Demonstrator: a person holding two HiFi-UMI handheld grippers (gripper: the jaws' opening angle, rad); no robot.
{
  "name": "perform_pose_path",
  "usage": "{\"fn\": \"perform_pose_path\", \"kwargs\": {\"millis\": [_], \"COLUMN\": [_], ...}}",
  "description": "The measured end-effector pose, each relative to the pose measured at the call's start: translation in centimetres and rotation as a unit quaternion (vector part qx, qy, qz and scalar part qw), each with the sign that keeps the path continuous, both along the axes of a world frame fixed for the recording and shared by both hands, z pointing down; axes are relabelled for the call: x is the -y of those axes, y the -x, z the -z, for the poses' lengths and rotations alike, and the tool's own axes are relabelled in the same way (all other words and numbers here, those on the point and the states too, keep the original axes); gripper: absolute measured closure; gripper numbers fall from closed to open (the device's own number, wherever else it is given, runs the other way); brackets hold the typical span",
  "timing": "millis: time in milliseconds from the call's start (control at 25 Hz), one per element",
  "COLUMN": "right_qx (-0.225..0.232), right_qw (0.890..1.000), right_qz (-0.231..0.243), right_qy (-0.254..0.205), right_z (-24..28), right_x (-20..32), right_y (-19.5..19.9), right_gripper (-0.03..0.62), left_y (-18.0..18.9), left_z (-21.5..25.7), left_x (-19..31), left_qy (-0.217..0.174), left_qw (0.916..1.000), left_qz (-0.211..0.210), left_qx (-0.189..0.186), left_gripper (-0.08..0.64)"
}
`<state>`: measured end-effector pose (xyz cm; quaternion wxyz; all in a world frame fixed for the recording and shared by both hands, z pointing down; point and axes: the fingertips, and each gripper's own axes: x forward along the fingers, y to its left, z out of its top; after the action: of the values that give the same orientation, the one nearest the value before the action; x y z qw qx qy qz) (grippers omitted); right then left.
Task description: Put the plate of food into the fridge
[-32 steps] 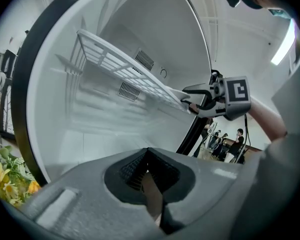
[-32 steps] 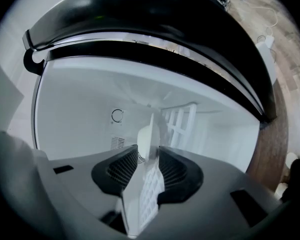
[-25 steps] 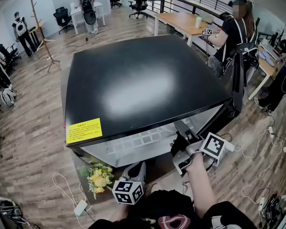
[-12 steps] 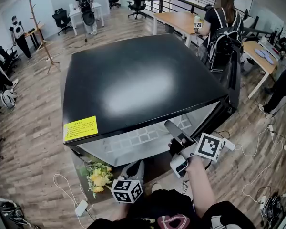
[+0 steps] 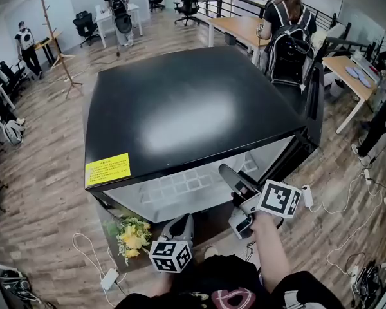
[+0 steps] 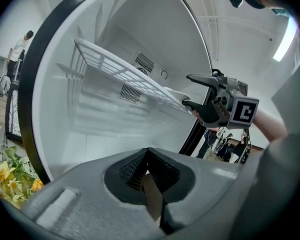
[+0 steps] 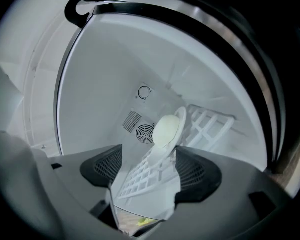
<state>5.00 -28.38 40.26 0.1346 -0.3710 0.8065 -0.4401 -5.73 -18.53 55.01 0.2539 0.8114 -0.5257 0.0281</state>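
Right hand-held gripper point(image 7: 149, 171) rolled since earlier frame. Its jaws just been opening, now stand wide, pads press on nothing. Plate point(image 7: 182, 118) with pale round food point(image 7: 166, 130) rests on white wire shelf point(image 7: 140, 179) inside fridge point(image 5: 180, 108), just beyond open jaws, near round vent point(image 7: 145, 132) in back wall. Shelf front edge runs between jaws. Left hand-held gripper point(image 6: 147, 170) low before fridge opening, jaws together, nothing between. Yellow flowers point(image 5: 134, 238) on floor, beside fridge.
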Motion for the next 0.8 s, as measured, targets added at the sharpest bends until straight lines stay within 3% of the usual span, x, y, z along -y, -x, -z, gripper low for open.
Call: {"fn": "perform_pose_path", "kwargs": {"millis": [280, 520, 800], "right_qx": [-0.07, -0.102, -0.166], "right_qw": [0.997, 0.994, 0.983], "right_qz": [0.014, 0.024, 0.022], "right_qy": [-0.027, -0.042, -0.077], "right_z": [-0.3, -0.5, -1.1], "right_x": [-0.2, -0.7, -1.2], "right_y": [0.4, 0.7, 1.0], "right_gripper": [0.264, 0.264, 0.252], "left_y": [-0.2, -0.9, -1.8], "left_z": [0.5, 0.9, 1.1], "left_x": [0.3, 0.0, -0.3], "left_qy": [-0.003, -0.008, -0.017], "left_qw": [1.0, 1.0, 0.9998], "left_qz": [0.002, -0.003, -0.012], "left_qx": [-0.002, -0.001, -0.002], "left_gripper": [0.554, 0.554, 0.554]}}
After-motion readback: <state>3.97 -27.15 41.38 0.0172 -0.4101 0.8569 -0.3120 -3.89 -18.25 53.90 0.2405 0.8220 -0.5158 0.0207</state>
